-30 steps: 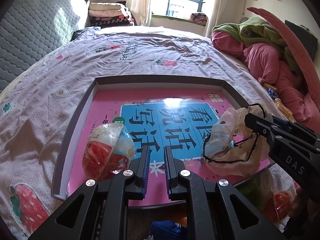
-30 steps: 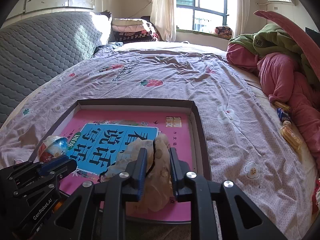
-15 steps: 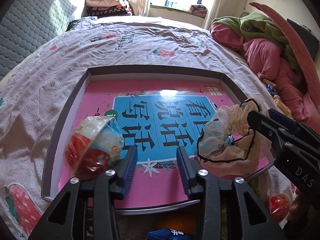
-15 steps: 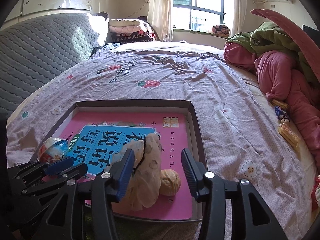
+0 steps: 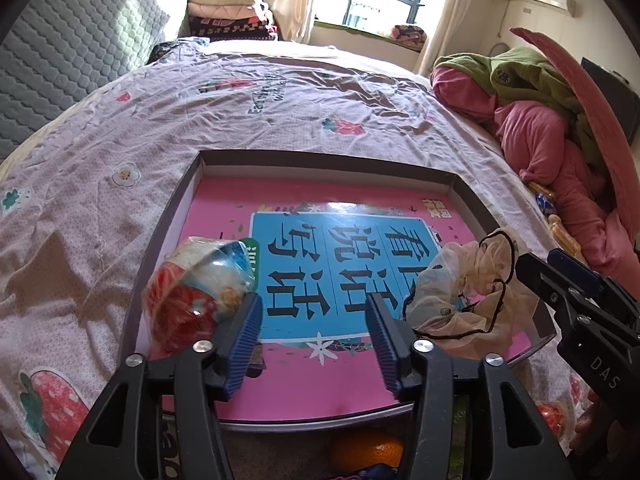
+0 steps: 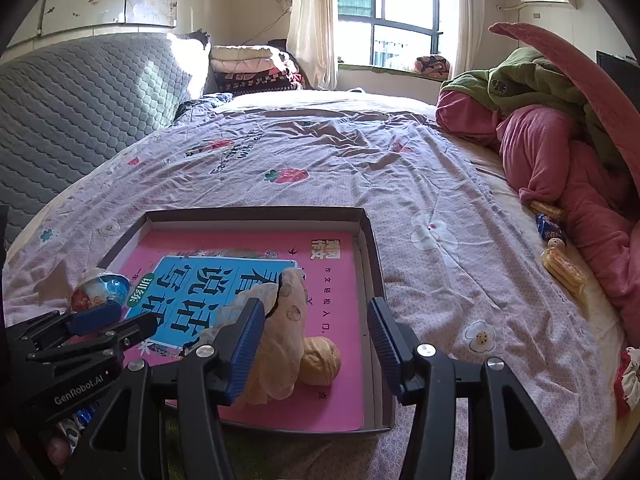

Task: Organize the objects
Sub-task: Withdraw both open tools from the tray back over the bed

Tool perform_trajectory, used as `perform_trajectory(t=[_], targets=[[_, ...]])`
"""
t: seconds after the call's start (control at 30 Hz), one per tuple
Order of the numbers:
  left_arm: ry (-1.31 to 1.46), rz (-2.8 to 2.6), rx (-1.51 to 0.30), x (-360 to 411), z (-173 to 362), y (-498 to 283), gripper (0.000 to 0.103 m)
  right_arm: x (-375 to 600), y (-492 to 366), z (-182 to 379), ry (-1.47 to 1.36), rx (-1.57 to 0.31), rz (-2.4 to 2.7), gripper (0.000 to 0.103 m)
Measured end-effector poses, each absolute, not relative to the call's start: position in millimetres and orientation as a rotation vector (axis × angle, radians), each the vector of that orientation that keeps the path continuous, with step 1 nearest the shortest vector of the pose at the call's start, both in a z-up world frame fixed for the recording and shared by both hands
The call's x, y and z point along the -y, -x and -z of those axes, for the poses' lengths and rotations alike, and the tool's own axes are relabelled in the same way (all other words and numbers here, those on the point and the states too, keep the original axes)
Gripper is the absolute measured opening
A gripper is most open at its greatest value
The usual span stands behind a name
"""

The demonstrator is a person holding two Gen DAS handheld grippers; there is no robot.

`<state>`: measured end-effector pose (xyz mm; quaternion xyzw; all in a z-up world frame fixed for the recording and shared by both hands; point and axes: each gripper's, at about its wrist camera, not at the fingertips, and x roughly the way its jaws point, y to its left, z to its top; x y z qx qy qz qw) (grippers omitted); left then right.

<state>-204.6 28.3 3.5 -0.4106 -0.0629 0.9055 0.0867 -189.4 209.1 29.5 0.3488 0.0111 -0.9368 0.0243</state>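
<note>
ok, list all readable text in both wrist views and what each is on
"看图说话" in mirrored black characters: blue panel of the pink book in the tray.
"DAS": right gripper body.
"GenRobot.AI": left gripper body.
Small print on book, bedsheet lettering, snack wrappers: unreadable.

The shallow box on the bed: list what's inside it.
Inside the box: a pink book lining the bottom, a red-and-blue snack packet, a beige mesh pouch and a walnut. The pouch's contents and whatever lies under the book are hidden.
</note>
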Motion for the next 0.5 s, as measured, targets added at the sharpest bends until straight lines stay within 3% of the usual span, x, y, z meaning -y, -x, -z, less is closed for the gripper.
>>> perform_trajectory(t=[0.5], targets=[[1.171, -2.745, 0.178, -16, -19, 194, 0.067, -211, 176, -42, -1.000, -0.025, 2.915, 0.062]])
